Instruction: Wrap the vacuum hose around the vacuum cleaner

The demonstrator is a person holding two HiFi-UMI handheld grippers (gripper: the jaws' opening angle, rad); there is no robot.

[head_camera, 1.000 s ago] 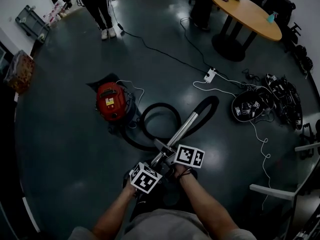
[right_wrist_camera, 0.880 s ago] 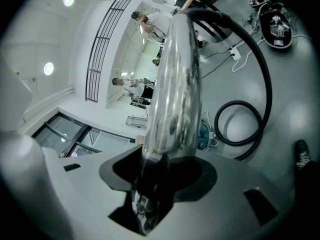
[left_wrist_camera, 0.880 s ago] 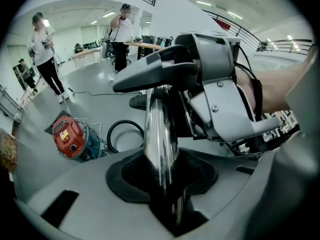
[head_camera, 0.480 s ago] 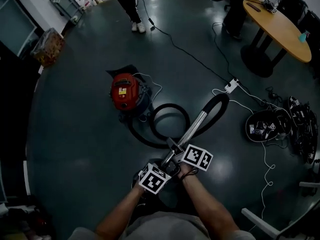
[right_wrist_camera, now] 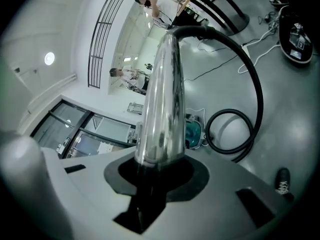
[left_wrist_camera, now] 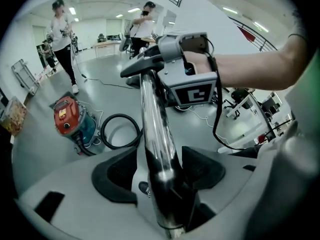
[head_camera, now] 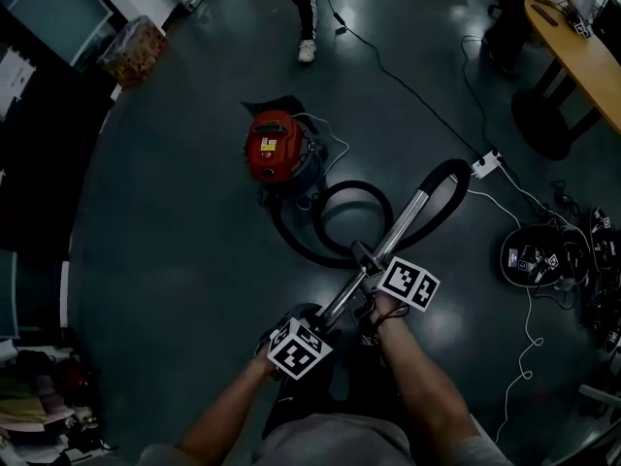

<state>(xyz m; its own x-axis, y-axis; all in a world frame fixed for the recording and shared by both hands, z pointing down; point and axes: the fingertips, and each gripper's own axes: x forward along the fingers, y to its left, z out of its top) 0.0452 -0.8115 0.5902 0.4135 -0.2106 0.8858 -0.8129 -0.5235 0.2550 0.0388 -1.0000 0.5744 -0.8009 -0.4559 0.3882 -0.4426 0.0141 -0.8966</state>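
Note:
The red vacuum cleaner (head_camera: 277,149) stands on the dark floor, and its black hose (head_camera: 354,184) lies looped beside it. The hose then arches up into a shiny metal tube (head_camera: 403,231). My right gripper (head_camera: 374,280) is shut on this tube partway along; its jaws have just been closing on it. In the right gripper view the tube (right_wrist_camera: 160,99) runs out from the clamped pads (right_wrist_camera: 192,176) toward the hose (right_wrist_camera: 250,74). My left gripper (head_camera: 325,318) is at the tube's lower end. Its jaws have just been opening, and the tube (left_wrist_camera: 155,134) sits between them with a gap on each side.
A person (head_camera: 306,8) stands beyond the vacuum. A power strip (head_camera: 488,160) and cables trail right. A wooden table (head_camera: 582,56) is at top right, black devices (head_camera: 543,255) lie at right, and a basket (head_camera: 131,51) is at upper left. My shoe (right_wrist_camera: 283,181) is on the floor.
The head view has swung, so the vacuum and hose loop now sit further right and higher. Both grippers and the tube have shifted right. The left hand has dropped back along the tube.

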